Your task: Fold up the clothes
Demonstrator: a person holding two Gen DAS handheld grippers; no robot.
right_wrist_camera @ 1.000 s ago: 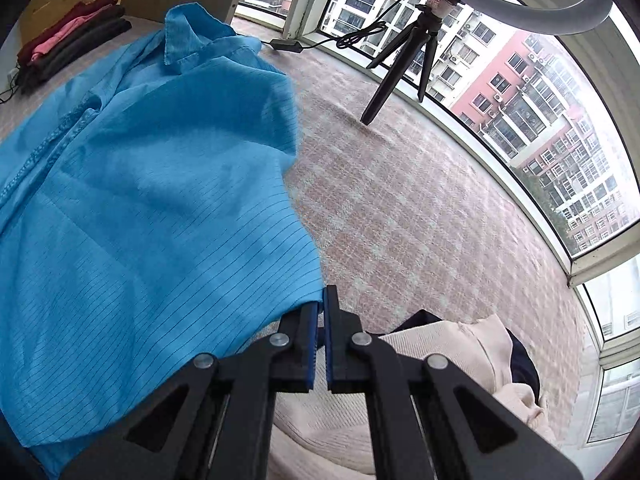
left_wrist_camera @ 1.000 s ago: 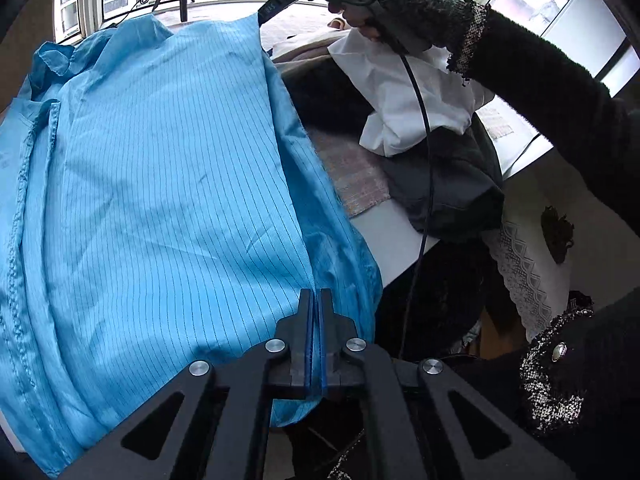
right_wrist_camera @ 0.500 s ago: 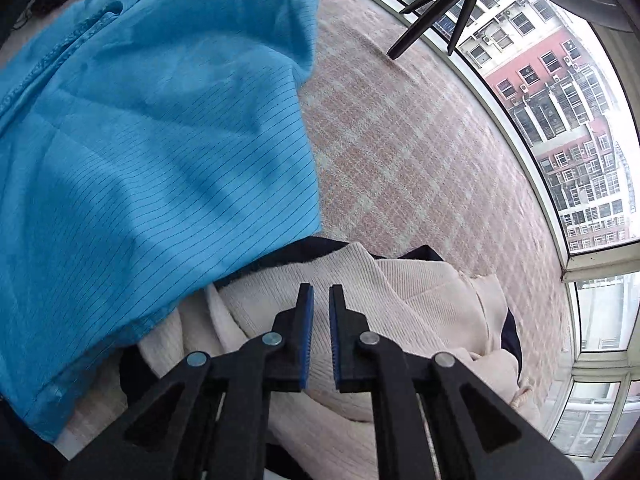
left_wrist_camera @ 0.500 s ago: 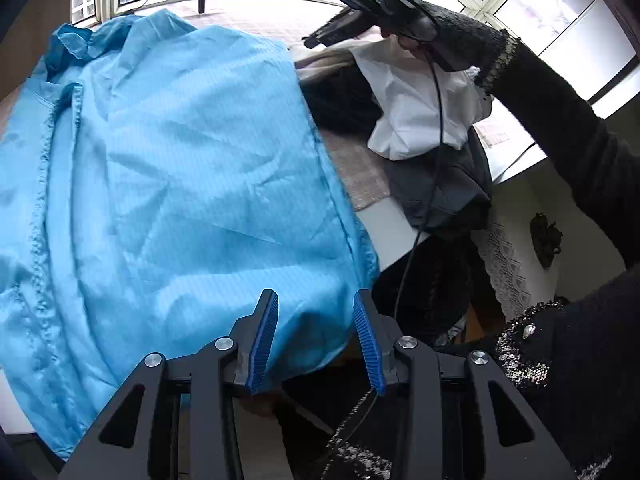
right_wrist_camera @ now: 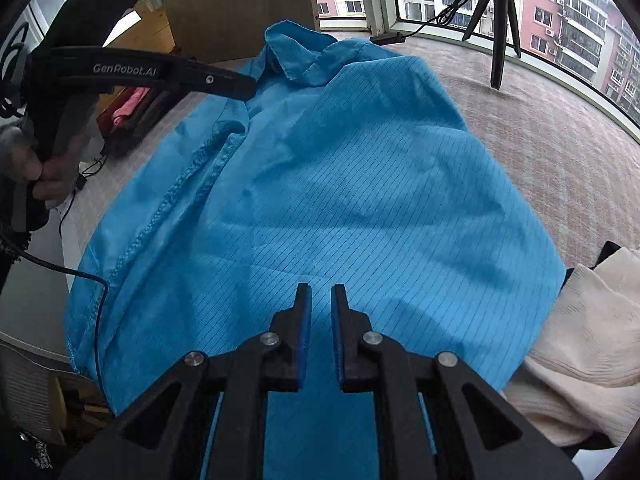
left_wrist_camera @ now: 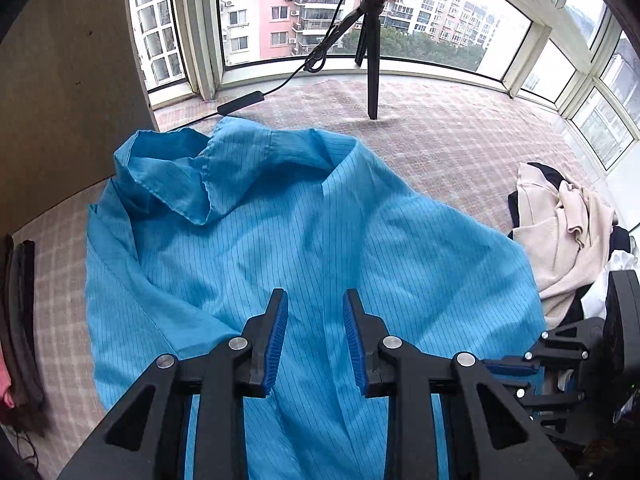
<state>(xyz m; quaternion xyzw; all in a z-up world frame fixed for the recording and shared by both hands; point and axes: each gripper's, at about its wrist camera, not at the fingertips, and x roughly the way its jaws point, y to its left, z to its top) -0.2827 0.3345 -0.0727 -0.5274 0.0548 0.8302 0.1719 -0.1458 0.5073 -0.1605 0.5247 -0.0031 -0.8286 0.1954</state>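
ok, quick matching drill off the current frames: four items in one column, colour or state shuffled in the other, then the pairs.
Items:
1. shirt
2. sweater
3. tripod
4. left claw

Colour or state:
A. black, standing by the window
B. open, nothing between its fingers
C. blue with thin dark stripes, spread on the table
D. cream, crumpled in the pile to the right

Pairs: 1-C, 2-D, 3-A, 4-B
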